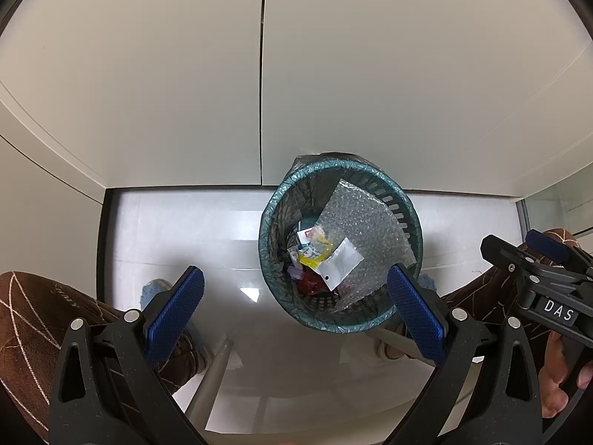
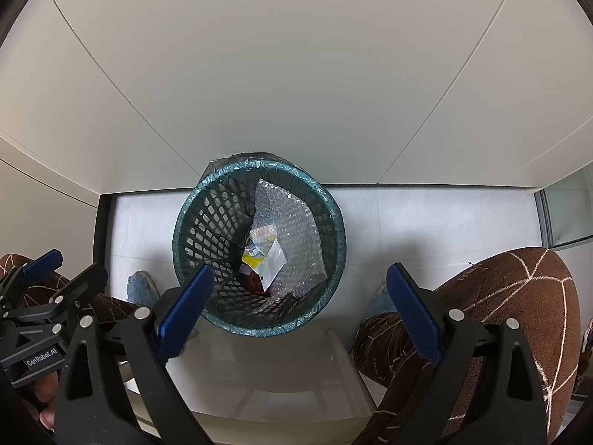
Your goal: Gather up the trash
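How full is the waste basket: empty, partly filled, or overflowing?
Partly filled. The waste basket holds bubble wrap and small wrappers low inside, with bare mesh wall above.

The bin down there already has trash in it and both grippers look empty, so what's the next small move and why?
Probably lift both grippers away from the bin and turn to look for more trash. The left gripper and right gripper both hang open over it with nothing between their fingers, and the bubble wrap and white packet lie inside the bin, so there is nothing to drop here.
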{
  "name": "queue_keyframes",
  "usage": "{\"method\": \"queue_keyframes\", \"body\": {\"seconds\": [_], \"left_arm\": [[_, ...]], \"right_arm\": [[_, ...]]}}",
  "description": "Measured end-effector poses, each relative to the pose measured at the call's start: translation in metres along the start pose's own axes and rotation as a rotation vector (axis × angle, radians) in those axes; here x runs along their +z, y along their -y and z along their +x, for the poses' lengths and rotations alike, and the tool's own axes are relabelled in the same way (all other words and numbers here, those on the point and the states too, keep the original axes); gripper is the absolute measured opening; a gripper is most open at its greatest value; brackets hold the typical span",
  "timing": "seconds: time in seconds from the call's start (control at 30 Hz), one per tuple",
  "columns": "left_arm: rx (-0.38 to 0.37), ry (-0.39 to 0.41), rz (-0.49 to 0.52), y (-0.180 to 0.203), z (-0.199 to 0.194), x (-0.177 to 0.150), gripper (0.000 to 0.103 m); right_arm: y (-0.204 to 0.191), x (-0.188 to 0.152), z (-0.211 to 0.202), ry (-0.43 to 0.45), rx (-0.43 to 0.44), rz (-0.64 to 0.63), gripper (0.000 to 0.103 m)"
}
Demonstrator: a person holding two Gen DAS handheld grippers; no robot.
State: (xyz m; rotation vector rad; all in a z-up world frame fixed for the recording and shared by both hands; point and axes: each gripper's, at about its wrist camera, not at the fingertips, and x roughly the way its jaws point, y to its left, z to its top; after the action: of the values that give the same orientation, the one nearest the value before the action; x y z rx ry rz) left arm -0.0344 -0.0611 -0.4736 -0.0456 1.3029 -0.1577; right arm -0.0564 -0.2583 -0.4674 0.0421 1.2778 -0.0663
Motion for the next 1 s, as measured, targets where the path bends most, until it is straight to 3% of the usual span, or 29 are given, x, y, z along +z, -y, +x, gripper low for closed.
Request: {"method": "queue_keyframes", "body": {"seconds": [1.0], "left_arm": [[0.029, 0.001, 0.017, 0.0051, 0.0003, 0.0032, 0.097]], "right_arm": [[-0.0014, -0.0021, 0.0017, -0.006, 0.000, 0.001, 0.090]]}}
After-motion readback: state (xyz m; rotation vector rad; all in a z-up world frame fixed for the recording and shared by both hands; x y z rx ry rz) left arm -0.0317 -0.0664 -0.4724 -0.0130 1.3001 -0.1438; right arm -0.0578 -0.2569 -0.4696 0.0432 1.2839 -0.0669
